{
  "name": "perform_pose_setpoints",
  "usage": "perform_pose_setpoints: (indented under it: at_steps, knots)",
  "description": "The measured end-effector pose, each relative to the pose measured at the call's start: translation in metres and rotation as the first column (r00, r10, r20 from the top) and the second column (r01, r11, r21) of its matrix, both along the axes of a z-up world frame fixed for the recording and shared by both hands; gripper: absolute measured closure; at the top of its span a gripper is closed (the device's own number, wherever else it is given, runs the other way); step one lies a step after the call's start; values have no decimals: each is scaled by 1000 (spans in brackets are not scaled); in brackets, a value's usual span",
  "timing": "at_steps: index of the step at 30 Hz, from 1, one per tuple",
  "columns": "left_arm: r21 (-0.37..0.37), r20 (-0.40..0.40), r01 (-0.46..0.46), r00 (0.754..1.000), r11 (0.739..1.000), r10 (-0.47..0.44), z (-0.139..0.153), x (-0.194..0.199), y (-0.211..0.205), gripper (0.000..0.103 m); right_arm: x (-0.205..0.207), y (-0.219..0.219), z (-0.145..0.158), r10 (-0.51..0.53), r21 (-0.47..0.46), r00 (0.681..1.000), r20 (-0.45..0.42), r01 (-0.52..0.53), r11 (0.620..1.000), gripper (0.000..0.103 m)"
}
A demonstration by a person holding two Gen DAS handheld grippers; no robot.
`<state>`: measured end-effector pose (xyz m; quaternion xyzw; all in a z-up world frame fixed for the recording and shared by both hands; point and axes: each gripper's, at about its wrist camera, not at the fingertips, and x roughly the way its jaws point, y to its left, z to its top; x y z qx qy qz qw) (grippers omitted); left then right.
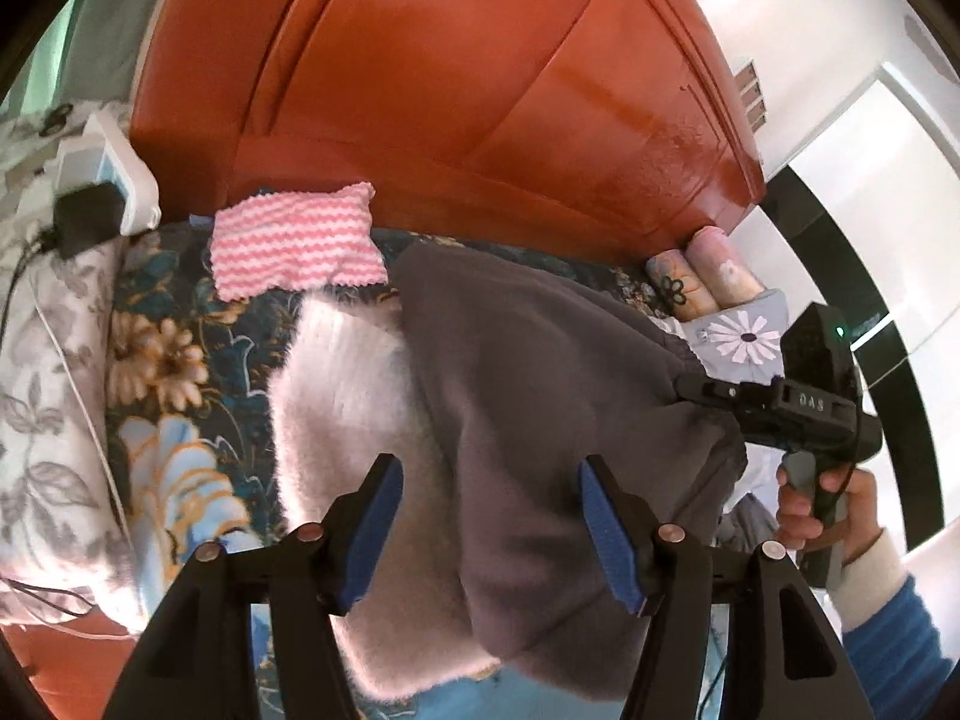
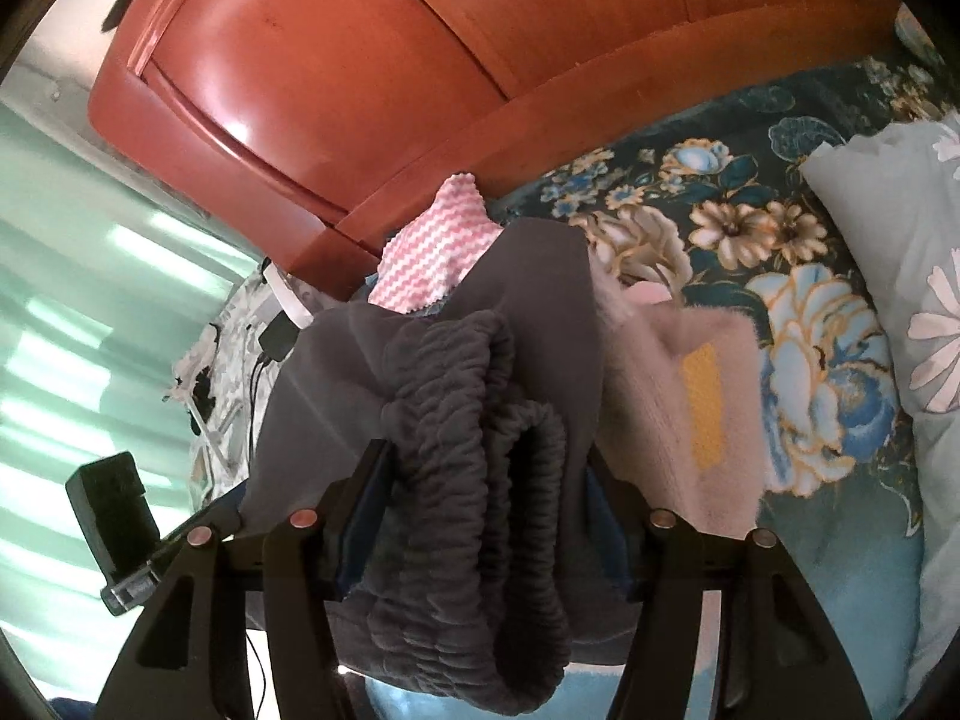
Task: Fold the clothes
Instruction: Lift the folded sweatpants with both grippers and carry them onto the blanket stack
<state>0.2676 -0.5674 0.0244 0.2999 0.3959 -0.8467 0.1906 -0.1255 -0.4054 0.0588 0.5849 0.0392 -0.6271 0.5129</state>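
Note:
A pair of grey trousers with a pale fuzzy lining lies folded on the dark floral bedspread. My left gripper stands over its near end. Both blue pads show their bare faces, with the cloth between them but not pinched. In the right wrist view, the gathered elastic waistband fills the gap of my right gripper. From the left wrist view, the right gripper holds that edge raised off the bed, with a hand on its handle. A yellow label shows on the lining.
A pink-and-white striped cloth lies by the red wooden headboard. A grey daisy-print pillow and two rolled cloths sit on the right. On the left, a power strip with a charger rests on a grey floral quilt.

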Motion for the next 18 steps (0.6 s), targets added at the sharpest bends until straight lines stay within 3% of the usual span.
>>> perform_pose_setpoints:
  at_steps: [5, 7, 9, 11, 14, 18]
  knots:
    - [-50, -29, 0, 1000, 999, -2, 22, 3, 1, 38, -16, 8, 4, -11, 5, 999, 30, 11, 1000, 39]
    - [-58, -39, -1, 999, 998, -1, 28, -1, -2, 38, -33, 17, 13, -75, -17, 996, 41, 76, 997, 39]
    - [-71, -50, 12, 999, 997, -16, 32, -10, -3, 38, -40, 28, 28, -142, -53, 990, 7, 143, 988, 39]
    - [-100, -54, 29, 998, 995, -34, 34, -21, 2, 38, -27, 31, 47, -141, -116, 988, -62, 133, 984, 39]
    - [-118, -40, 63, 997, 991, -68, 23, -37, 14, 38, 21, 21, 60, -31, -110, 975, -220, 7, 994, 39]
    - [-165, -12, 78, 997, 983, -81, 9, -44, 30, 38, 72, 7, 41, 117, -67, 944, -308, -144, 987, 39]
